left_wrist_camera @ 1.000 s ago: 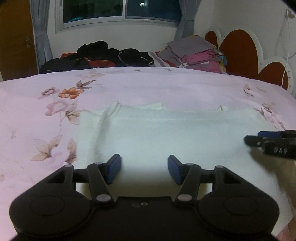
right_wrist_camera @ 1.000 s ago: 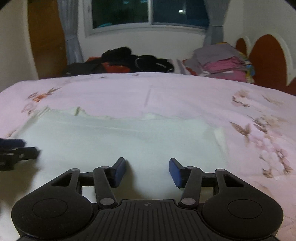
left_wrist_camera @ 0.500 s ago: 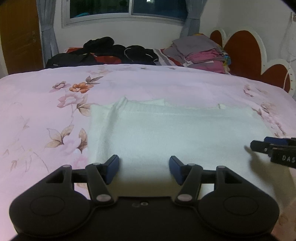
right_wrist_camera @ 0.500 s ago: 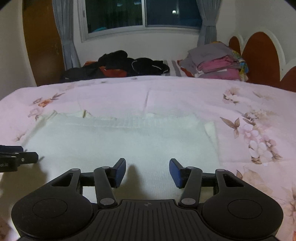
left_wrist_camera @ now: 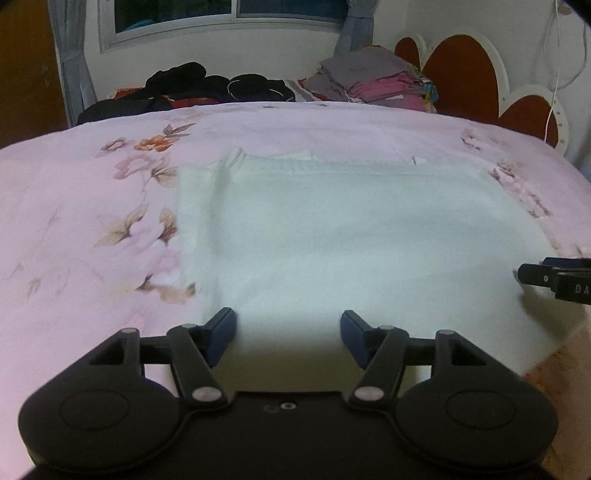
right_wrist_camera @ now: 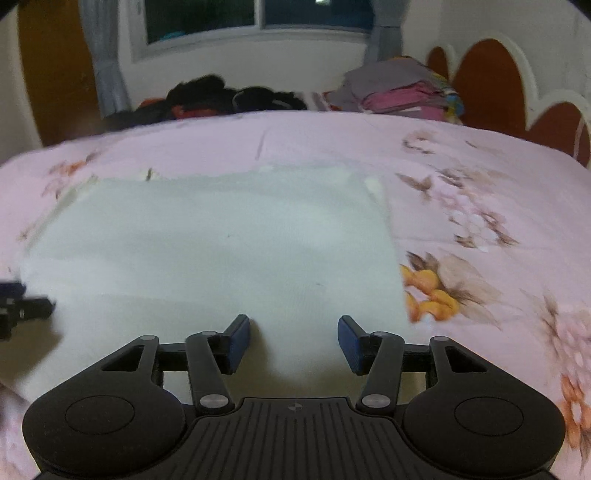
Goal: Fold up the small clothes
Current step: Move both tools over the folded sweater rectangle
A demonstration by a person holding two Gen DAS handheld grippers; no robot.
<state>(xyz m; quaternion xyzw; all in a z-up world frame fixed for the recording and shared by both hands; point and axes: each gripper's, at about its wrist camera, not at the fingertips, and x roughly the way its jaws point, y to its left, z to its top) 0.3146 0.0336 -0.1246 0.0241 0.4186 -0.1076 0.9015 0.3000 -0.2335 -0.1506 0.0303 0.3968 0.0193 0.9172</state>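
A white garment [left_wrist_camera: 351, 236] lies flat on the pink floral bedspread [left_wrist_camera: 92, 229]; it also shows in the right wrist view [right_wrist_camera: 221, 243]. My left gripper [left_wrist_camera: 288, 334] is open and empty, just above the garment's near left edge. My right gripper [right_wrist_camera: 293, 343] is open and empty over the garment's near right edge. The right gripper's tips [left_wrist_camera: 546, 277] show at the right edge of the left wrist view. The left gripper's tips [right_wrist_camera: 26, 306] show at the left edge of the right wrist view.
A heap of dark clothes [left_wrist_camera: 192, 88] and a stack of folded clothes [left_wrist_camera: 373, 85] lie at the far end of the bed. A red and white headboard [left_wrist_camera: 472, 74] stands at the right. A window with curtains [right_wrist_camera: 258, 22] is behind.
Both grippers have pulled back toward the near edge and tilted down. The garment has not moved. The right wrist view is blurred by motion.
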